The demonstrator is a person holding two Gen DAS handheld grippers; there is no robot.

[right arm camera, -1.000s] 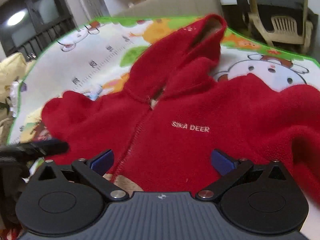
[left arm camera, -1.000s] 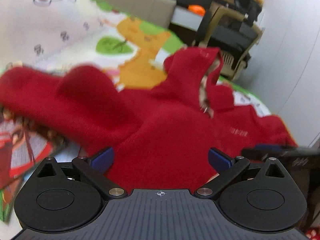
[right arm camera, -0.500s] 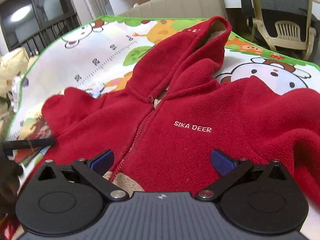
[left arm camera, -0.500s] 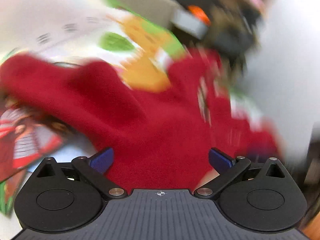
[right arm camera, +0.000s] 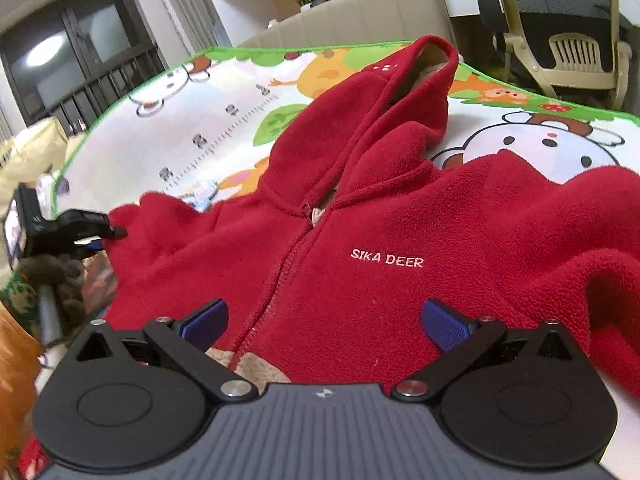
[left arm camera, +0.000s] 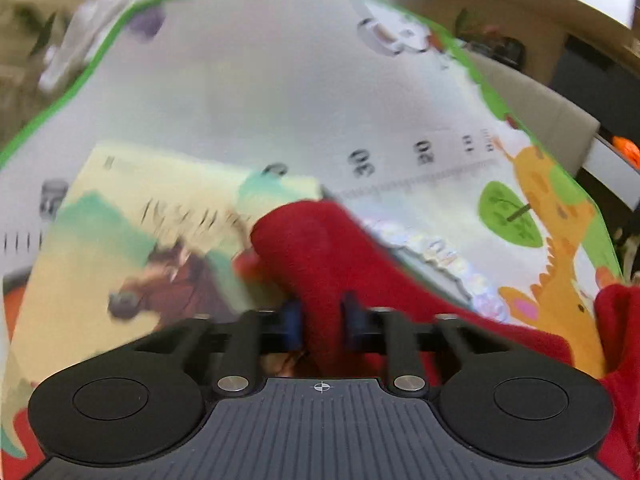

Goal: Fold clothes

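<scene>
On the play mat (right arm camera: 132,152), a red hoodie (right arm camera: 400,216) lies flat with its front up and its zip closed; white letters on the chest say SIKA DEER. The hood (right arm camera: 372,112) points away from the right gripper (right arm camera: 324,320), toward the far edge of the mat, and it stands up a little so the pale lining shows inside.

The right gripper hangs just over the bottom part of the hoodie; its two blue fingers (right arm camera: 446,324) are wide apart and hold nothing — the red cloth fills the space between them and the zip runs up from near the left one. One sleeve bunches up at the right side of this view.

The other sleeve (left arm camera: 320,248) reaches out to the left side of the hoodie, and the left gripper (left arm camera: 320,320) has it; the two blue fingers (left arm camera: 292,320) are pressed close together with the red cloth squeezed between them. The cuff end sticks out past the fingertips, away from the camera. Under that sleeve lies a picture book (left arm camera: 132,240) with a brown horse on the cover; it rests on the mat, and the sleeve end lies over its right edge. This view is blurry, so small things are hard to see.

From the right camera the left gripper (right arm camera: 116,234) shows as a black shape at the far left — it touches the tip of that same sleeve.
</scene>
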